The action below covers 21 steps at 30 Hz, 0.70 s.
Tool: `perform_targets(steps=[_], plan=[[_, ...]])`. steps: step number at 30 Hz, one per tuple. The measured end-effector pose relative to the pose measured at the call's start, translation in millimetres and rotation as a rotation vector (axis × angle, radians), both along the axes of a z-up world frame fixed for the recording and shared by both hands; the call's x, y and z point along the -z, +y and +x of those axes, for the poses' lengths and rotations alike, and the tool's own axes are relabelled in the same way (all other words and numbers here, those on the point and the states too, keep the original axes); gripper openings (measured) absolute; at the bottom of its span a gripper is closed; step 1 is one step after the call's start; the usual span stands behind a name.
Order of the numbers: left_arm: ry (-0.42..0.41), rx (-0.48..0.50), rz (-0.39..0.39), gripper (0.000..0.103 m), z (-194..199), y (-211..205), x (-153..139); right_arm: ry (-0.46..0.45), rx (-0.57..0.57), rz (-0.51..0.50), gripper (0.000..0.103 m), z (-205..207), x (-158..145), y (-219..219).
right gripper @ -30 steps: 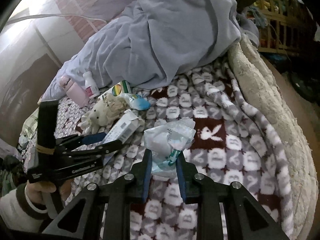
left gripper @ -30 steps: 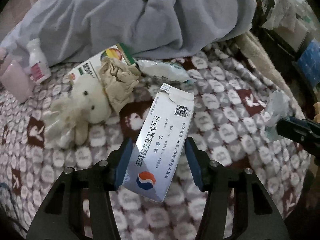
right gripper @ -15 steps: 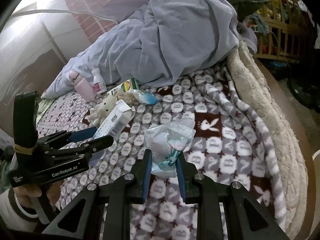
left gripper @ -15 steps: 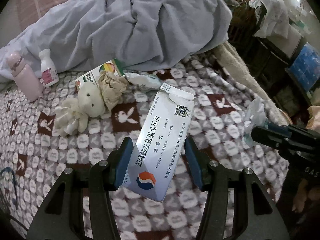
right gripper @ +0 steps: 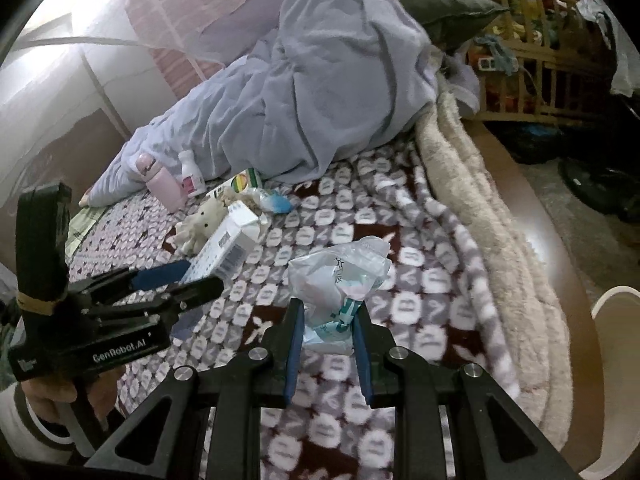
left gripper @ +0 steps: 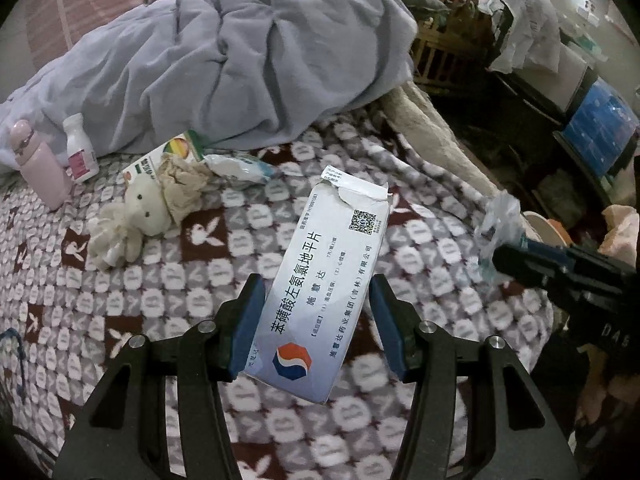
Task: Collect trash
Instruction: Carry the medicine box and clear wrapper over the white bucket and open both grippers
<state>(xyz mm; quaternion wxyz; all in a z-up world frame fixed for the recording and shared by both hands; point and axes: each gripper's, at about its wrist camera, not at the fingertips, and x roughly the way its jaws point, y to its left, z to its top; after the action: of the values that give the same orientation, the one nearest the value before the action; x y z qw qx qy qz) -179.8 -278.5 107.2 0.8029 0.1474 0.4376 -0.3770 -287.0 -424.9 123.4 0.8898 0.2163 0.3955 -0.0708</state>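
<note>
Both claws have lifted off the bed: left claw grips torn white medicine box with QR code, right claw clamps crumpled plastic wrapper.

White medicine box with a torn-open top flap, printed with dark characters, a QR code and a red-and-blue emblem, held tilted above the patterned blanket. Crumpled clear plastic wrapper, green-printed, raised likewise to its right.
</note>
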Motion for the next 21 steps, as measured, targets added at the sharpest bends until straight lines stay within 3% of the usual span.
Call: perform_targets(steps=[21], plan=[[-0.006,0.132,-0.054,0.052,-50,-67,-23,-0.018,0.173,-0.022,0.023,-65,-14,-65]])
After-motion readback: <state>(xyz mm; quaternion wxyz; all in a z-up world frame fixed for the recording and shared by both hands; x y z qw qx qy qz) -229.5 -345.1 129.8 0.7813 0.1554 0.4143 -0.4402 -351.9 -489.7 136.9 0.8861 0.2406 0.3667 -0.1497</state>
